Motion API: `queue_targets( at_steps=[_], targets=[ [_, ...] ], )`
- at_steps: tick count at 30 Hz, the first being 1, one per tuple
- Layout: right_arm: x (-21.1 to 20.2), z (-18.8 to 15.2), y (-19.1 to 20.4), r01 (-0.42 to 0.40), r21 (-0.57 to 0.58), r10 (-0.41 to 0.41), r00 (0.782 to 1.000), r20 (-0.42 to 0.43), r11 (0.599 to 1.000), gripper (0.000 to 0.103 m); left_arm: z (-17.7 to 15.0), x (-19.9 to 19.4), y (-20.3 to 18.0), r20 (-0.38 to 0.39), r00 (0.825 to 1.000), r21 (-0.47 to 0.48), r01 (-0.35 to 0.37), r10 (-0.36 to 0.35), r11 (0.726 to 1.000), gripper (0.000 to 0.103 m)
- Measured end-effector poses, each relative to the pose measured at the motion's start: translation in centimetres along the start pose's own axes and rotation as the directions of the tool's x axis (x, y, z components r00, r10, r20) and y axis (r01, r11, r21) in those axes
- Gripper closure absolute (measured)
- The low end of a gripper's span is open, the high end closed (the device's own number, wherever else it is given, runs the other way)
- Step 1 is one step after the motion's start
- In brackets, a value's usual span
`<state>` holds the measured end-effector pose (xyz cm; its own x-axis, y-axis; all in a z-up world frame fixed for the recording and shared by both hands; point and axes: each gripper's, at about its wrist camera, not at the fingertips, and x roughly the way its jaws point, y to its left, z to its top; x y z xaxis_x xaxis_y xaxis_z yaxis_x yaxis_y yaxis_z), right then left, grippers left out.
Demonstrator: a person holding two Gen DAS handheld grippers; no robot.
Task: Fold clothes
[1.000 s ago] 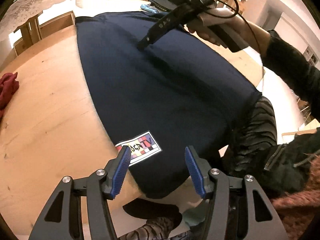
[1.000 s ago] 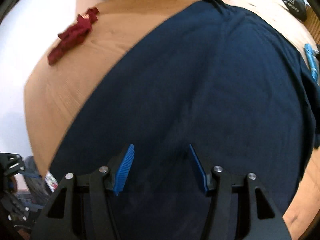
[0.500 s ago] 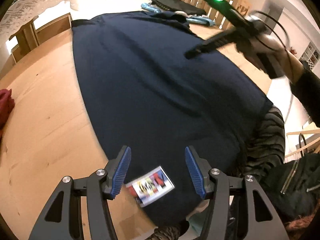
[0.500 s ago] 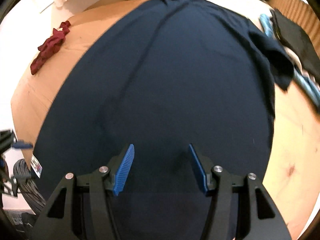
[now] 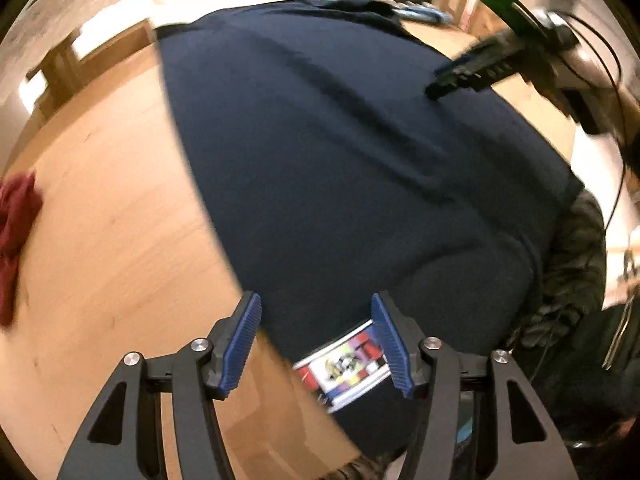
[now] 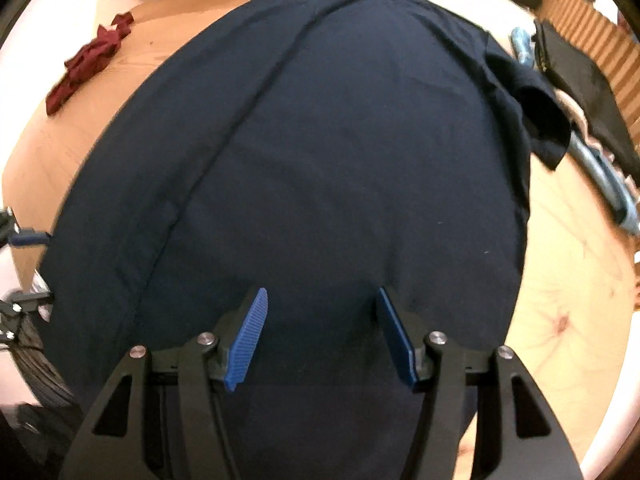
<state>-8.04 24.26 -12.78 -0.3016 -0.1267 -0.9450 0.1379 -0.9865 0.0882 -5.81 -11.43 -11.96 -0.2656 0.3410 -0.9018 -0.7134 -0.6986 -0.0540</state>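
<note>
1. the navy shirt lies spread nearly flat on the wooden table, and we take it as our landmark. its hem end, the one with the coloured label, hangs over the table edge nearest the person.

2. our left gripper hovers at the label corner of the shirt with its jaws spread wide and nothing between them. if we close from here we may pinch only the label, or only one layer, and the hem would lift unevenly.

3. our right gripper hangs over the middle of the shirt, jaws likewise released and empty. a grasp taken in mid-cloth instead of at an edge would bunch the fabric and spoil the flat lay.

4. a long ridge runs down the shirt from the collar end. folding over it would, we judge, press the crease in.

5. the sleeve on the far side of the shirt from the red cloth is crumpled and lies by the blue item and the black garment; a sweeping fold could drag those along.

6. because the hem overhangs the table, an uneven pull by one gripper might slide the whole shirt off toward the person.
</note>
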Motion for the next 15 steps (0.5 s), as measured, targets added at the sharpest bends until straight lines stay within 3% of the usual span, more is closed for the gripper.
queue_targets(
  at_steps=[4,7,11,15],
  targets=[
    [0.1,-0.2,2.7,-0.082,-0.033,0.081,0.997,-0.012,0.996,0.047,-2.0,-1.9,0.6,0.025,1.0,-0.075,0.02,-0.018,0.997,0.048],
    [0.4,-1.3,4.8,-0.073,-0.083,0.071,0.997,-0.018,0.994,0.045,-4.4,-3.4,0.2,0.029,0.997,-0.127,0.072,-0.069,0.989,0.048],
    [-0.5,-3.3,6.3,-0.141,-0.08,0.142,0.99,-0.003,0.987,0.045,-5.9,-4.3,-0.9,0.031,0.997,-0.123,0.076,-0.072,0.99,0.048],
    [-0.9,-4.6,7.9,-0.056,-0.149,0.061,0.998,0.028,0.987,0.046,-4.9,-4.2,-2.6,0.057,0.993,-0.062,0.107,-0.103,0.992,0.048]
  ],
)
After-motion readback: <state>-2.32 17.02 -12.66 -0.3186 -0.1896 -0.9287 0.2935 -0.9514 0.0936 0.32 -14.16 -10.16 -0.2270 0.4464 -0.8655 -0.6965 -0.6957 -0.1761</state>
